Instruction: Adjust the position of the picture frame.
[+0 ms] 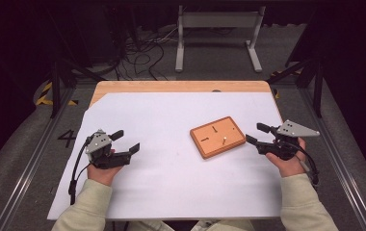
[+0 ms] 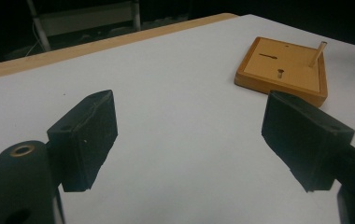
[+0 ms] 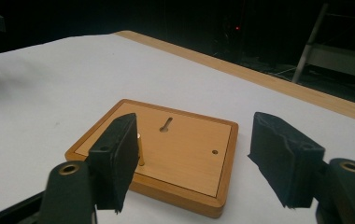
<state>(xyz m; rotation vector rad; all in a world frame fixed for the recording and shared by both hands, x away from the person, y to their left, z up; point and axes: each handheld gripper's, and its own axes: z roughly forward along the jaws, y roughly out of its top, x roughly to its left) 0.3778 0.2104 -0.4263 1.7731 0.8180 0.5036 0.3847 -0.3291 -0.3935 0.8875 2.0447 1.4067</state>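
Both grippers, left gripper (image 1: 124, 142) at eight o'clock and right gripper (image 1: 257, 134) at four, gape wide and hold nothing. Between them, on the counter (image 1: 162, 183), the wooden board (image 1: 218, 136) carries one upright peg (image 1: 224, 141); apparently nothing has started.

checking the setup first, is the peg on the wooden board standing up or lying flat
Standing up. The peg rises from the wooden board in the left gripper view, leaning slightly; the right gripper view shows it upright beside the right gripper's jaw.
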